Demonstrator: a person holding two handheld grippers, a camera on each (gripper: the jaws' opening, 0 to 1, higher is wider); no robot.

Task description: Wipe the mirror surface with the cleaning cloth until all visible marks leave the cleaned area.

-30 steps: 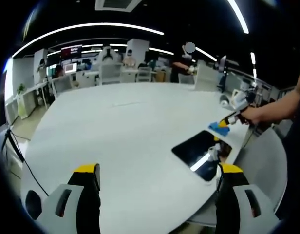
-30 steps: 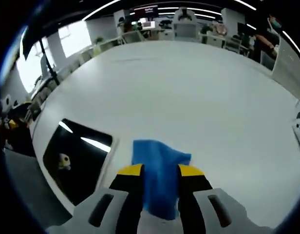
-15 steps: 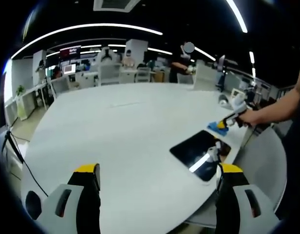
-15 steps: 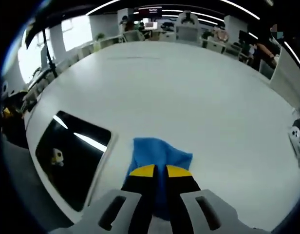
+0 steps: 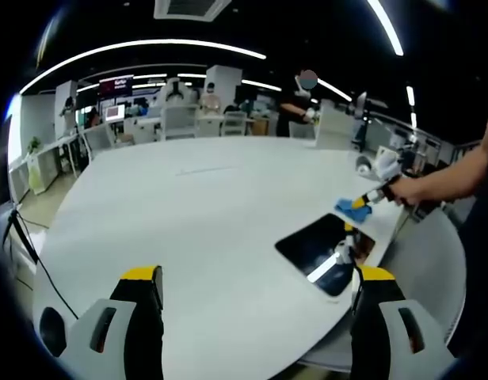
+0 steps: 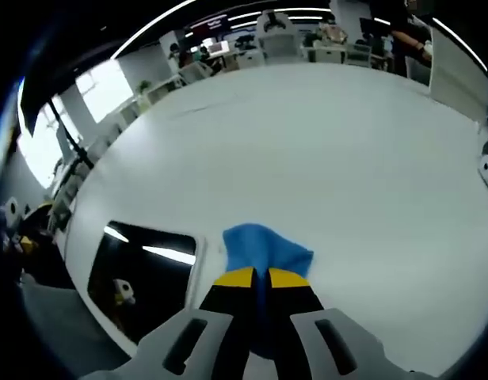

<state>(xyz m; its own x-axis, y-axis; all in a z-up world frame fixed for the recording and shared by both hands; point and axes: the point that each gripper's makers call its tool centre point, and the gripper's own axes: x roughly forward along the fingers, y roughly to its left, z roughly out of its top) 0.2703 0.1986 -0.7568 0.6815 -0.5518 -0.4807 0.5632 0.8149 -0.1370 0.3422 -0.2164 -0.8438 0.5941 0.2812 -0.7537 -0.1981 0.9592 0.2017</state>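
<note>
Pinching the blue cloth between nearly closed jaws, the right gripper has it bunched just ahead of its tips on the white table. Just to its left lies the mirror, a dark rectangle beside the cloth, its long axis running roughly alongside the jaws. The wipe, I'd say, calls for a short sideways carry leftward. Well back, the left gripper hangs wide and empty, the mirror ahead to its right, so the right gripper is nearer.
</note>
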